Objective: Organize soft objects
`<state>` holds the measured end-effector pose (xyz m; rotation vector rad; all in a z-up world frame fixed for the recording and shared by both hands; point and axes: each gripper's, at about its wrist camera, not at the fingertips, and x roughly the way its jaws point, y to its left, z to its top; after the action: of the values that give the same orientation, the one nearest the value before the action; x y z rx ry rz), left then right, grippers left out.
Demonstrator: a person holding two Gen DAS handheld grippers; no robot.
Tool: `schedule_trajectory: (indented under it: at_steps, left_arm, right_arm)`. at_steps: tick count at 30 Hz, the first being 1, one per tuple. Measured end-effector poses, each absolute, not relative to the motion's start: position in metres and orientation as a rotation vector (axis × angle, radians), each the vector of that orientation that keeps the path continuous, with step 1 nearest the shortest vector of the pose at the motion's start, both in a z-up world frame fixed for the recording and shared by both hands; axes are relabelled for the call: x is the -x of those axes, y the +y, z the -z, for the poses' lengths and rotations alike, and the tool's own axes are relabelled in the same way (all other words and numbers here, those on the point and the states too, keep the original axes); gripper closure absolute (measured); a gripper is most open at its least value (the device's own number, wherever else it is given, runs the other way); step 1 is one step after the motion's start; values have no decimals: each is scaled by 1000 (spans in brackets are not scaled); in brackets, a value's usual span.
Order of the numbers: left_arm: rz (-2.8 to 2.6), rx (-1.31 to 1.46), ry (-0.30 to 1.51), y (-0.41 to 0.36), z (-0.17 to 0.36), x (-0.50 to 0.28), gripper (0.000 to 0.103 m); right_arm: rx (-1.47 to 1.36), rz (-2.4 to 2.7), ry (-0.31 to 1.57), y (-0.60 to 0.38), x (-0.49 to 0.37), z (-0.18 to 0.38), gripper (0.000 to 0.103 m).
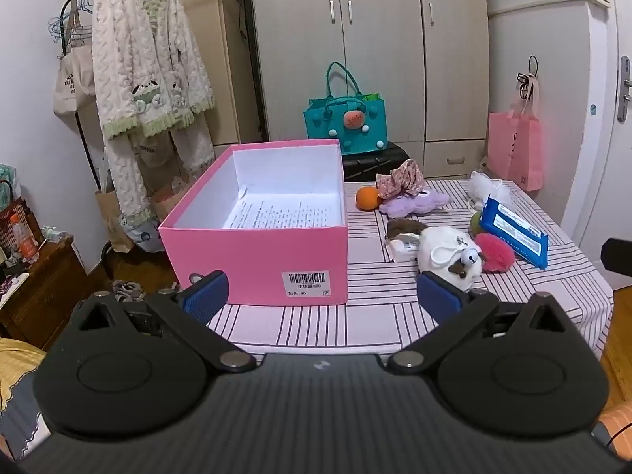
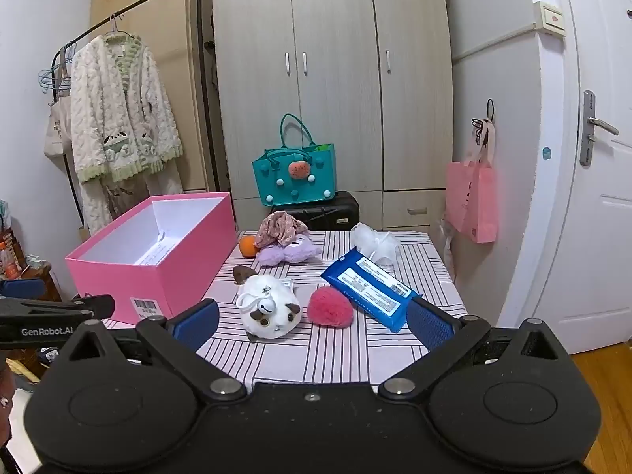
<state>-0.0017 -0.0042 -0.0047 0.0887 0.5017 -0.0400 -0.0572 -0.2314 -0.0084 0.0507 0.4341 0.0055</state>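
The table (image 2: 355,355) wears a pale pink cloth ruled with dark stripes in blocks; on its left part stands an open pink box (image 2: 158,276), white inside, with a printed sheet lying on its floor and a barcode label on its near wall. To the right of the box the soft things lie loose: a white plush toy (image 2: 270,310) with brown patches nearest, a fuzzy pink ball (image 2: 330,308) just beside it, a blue wipes pack (image 2: 369,290) propped at a tilt, a purple plush (image 2: 288,252) with a floral cloth (image 2: 278,227) on it farther back, an orange (image 2: 247,245) next to those, and a white mesh puff (image 2: 373,243) near the far edge. Behind the table a teal bag (image 2: 294,175) sits on a black case, before a tall pale wardrobe (image 2: 331,79); a fleecy cream robe (image 2: 118,118) hangs from a rack at left; a pink tote (image 2: 472,201) hangs by the white door. The left claw (image 1: 322,294) is spread wide before the box, holding nothing; the right claw (image 2: 314,322) is spread wide too, empty, facing the white toy.
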Motion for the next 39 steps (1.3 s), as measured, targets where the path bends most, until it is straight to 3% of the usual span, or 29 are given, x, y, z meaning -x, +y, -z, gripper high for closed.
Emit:
schedule_trajectory:
  at_steps: [39]
  left_arm:
    - [8, -102, 545, 7, 15, -3, 0]
  right_arm:
    - [-46, 16, 448, -238, 57, 18, 0]
